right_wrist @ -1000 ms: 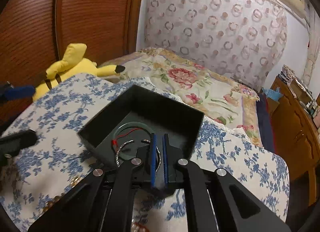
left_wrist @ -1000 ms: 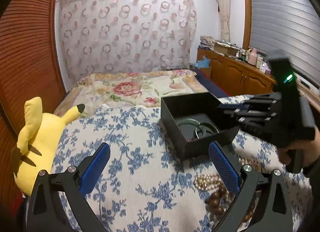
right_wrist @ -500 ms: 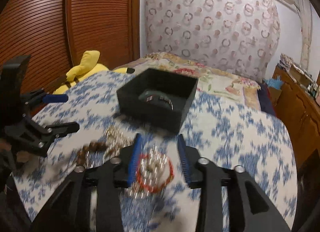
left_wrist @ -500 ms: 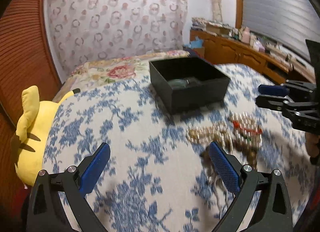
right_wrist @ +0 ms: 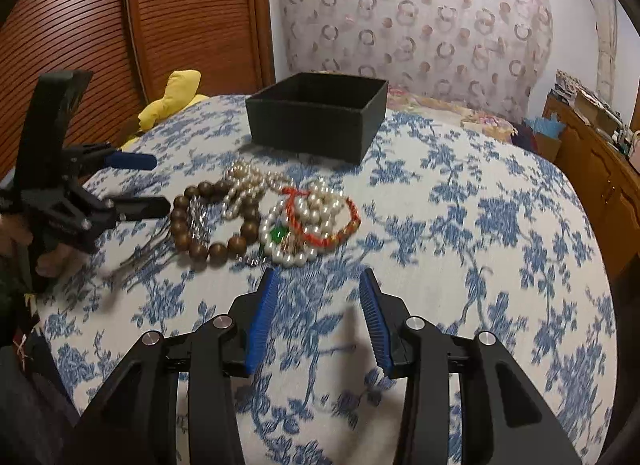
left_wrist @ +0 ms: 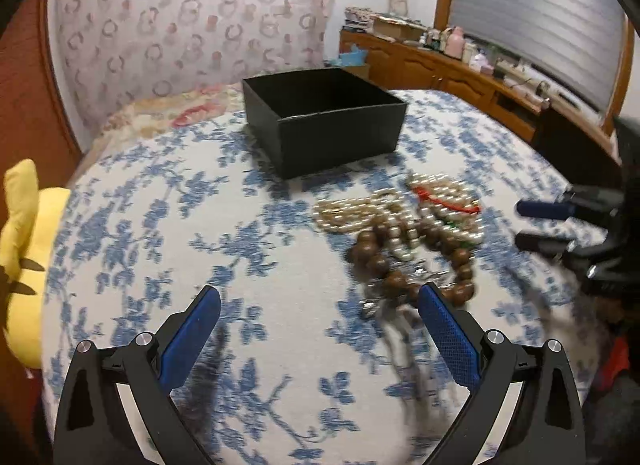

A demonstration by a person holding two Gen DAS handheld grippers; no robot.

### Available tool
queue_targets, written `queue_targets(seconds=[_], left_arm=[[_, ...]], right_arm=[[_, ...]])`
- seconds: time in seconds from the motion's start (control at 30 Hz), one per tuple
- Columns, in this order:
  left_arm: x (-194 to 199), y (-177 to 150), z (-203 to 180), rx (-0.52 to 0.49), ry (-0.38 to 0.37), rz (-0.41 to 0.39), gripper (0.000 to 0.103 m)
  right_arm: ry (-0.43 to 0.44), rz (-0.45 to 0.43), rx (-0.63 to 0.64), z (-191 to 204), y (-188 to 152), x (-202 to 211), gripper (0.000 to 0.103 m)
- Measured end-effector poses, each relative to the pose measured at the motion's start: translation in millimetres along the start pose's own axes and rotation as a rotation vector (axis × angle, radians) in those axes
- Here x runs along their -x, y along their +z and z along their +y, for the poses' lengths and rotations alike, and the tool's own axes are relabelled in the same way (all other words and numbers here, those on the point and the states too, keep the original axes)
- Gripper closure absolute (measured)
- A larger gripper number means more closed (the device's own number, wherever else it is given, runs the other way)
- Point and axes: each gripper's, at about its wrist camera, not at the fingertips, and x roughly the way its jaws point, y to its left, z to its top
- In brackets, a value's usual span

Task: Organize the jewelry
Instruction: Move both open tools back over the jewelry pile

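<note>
A pile of jewelry lies on the blue-flowered bedspread: a brown wooden bead bracelet [right_wrist: 208, 221] [left_wrist: 384, 261], pearl strands [right_wrist: 248, 185] [left_wrist: 360, 213], and a pearl and red cord bracelet [right_wrist: 316, 221] [left_wrist: 448, 205]. An open black box [right_wrist: 316, 117] [left_wrist: 324, 121] stands behind the pile. My left gripper [left_wrist: 316, 305] is open and empty, just short of the brown beads; it also shows in the right wrist view [right_wrist: 148, 185]. My right gripper [right_wrist: 316, 289] is open and empty, just short of the pearl bracelet; it also shows in the left wrist view [left_wrist: 532, 225].
A yellow plush toy [left_wrist: 20, 233] [right_wrist: 172, 101] lies at the bed's left edge. A wooden cabinet [left_wrist: 440, 65] with clutter runs along the right wall. A wooden slatted door [right_wrist: 140, 25] stands to the left. A patterned curtain [right_wrist: 420, 13] hangs behind.
Both grippers have pulled back from the box and lowered toward the pile. My right gripper, shut over the box a second ago, has opened. The jewelry pile now lies in front of both.
</note>
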Motion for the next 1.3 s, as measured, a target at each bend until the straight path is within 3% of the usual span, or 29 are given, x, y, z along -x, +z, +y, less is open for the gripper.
queue_targets(seconds=[0.27, 0.57, 0.67, 0.8, 1.07, 1.1, 1.3], left_arm=[[2.5, 7.4, -14.4, 0.035, -0.046, -0.028, 0.008], [-17.1, 17.2, -14.8, 0.116, -0.138, 0.011, 0.067], [-20.8, 17.8, -11.3, 0.139, -0.141, 0.02, 0.07], [-20.9, 17.3, -11.1, 0.147, -0.139, 0.019, 0.09], [9.6, 24.7, -22.1, 0.101, -0.115, -0.065, 0.093], [15.0, 26.2, -24.0, 0.096, -0.113, -0.08, 0.103], [36.7, 33.6, -27.5, 0.084, -0.112, -0.128, 0.103]], right_arm=[[-0.003, -0.017, 0.008, 6.2, -6.5, 3.5, 0.058], [-0.012, -0.023, 0.009, 6.4, -7.7, 3.4, 0.058], [-0.006, -0.02, 0.001, 4.7, -7.6, 2.6, 0.058], [0.002, -0.019, -0.011, 3.0, -8.0, 2.7, 0.058], [-0.001, -0.018, -0.01, 3.0, -8.1, 2.3, 0.058], [0.0, -0.018, -0.01, 3.3, -8.2, 2.5, 0.058], [0.0, -0.017, -0.008, 3.9, -8.2, 2.1, 0.058]])
